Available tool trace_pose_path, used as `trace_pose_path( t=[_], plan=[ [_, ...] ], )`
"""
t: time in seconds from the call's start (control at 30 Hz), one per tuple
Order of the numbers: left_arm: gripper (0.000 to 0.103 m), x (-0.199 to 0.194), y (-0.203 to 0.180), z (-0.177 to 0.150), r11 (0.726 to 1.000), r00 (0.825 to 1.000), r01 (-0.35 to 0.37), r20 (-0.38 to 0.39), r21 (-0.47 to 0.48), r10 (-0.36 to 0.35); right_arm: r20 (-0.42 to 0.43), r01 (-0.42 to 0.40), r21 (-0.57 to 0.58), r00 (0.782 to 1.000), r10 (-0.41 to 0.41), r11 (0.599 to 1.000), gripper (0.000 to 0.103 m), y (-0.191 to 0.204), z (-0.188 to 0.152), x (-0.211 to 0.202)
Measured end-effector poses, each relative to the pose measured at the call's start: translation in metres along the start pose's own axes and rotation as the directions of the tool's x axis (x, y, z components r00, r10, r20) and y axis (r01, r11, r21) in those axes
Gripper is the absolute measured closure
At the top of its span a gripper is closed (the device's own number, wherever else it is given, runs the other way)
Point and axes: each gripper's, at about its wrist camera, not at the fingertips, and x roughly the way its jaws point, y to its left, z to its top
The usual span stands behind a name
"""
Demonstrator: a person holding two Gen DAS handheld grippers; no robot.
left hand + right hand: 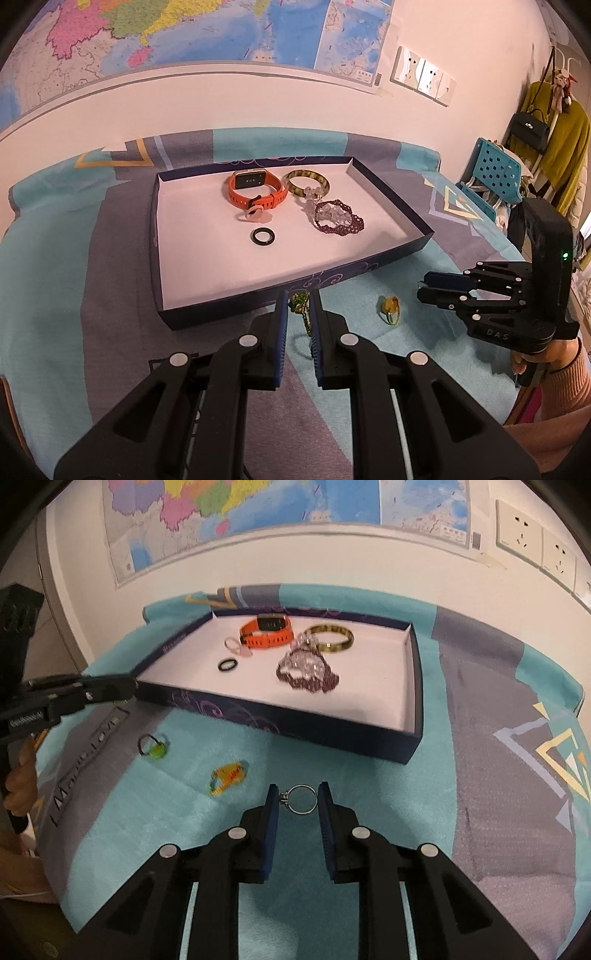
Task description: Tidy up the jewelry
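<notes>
At the far left, a hand [20, 775] holds the left tongs [131, 685], clenched, with nothing in them that I can make out; the tips hang by the near left corner of the dark blue box [280, 723]. Below them a green bead piece [153, 747] lies on the teal and grey cloth [369, 786], and a yellow bead piece [228, 775] lies further right. Next come the right tongs [298, 794], grasping a silver ring [291, 808] across its hoop, close above the cloth. Behind, the box holds a pink ring [233, 645], a black ring [226, 665], an orange watch [266, 633], clear beads [304, 662] on a purple bracelet [314, 683], and a mottled bangle [330, 638].
</notes>
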Motion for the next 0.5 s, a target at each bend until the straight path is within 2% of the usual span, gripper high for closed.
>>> trace_pose_path(
  t=[0.1,0.2,0.33,0.4,0.43,0.5],
  plan=[
    [0.091,0.0,-0.001,0.002,1.0,1.0,0.001,0.005,0.005,-0.001,0.021,-0.032,0.001,0.999,0.032,0.999,0.103,0.002,0.007,-0.006],
    [0.091,-0.001,-0.002,0.004,1.0,1.0,0.002,0.009,0.008,-0.002,0.026,-0.024,-0.005,0.999,0.025,1.0,0.103,0.004,0.01,-0.005],
    [0.091,-0.001,-0.001,0.002,1.0,1.0,0.003,0.004,0.006,-0.003,0.028,-0.047,0.05,0.999,0.046,0.998,0.103,-0.006,0.007,-0.006],
    [0.091,-0.001,0.0,0.002,1.0,1.0,0.004,0.001,0.003,-0.004,0.019,-0.034,0.078,0.999,0.033,0.996,0.094,-0.013,0.004,-0.007],
    [0.091,-0.001,0.0,0.002,1.0,1.0,0.005,0.001,0.003,-0.005,0.01,-0.023,0.091,1.0,0.022,0.996,0.085,-0.017,0.002,-0.007],
    [0.091,0.0,0.0,0.001,1.0,1.0,0.007,0.0,0.004,-0.007,0.0,-0.016,0.104,1.0,0.016,0.994,0.083,-0.019,-0.003,-0.008]
  ],
)
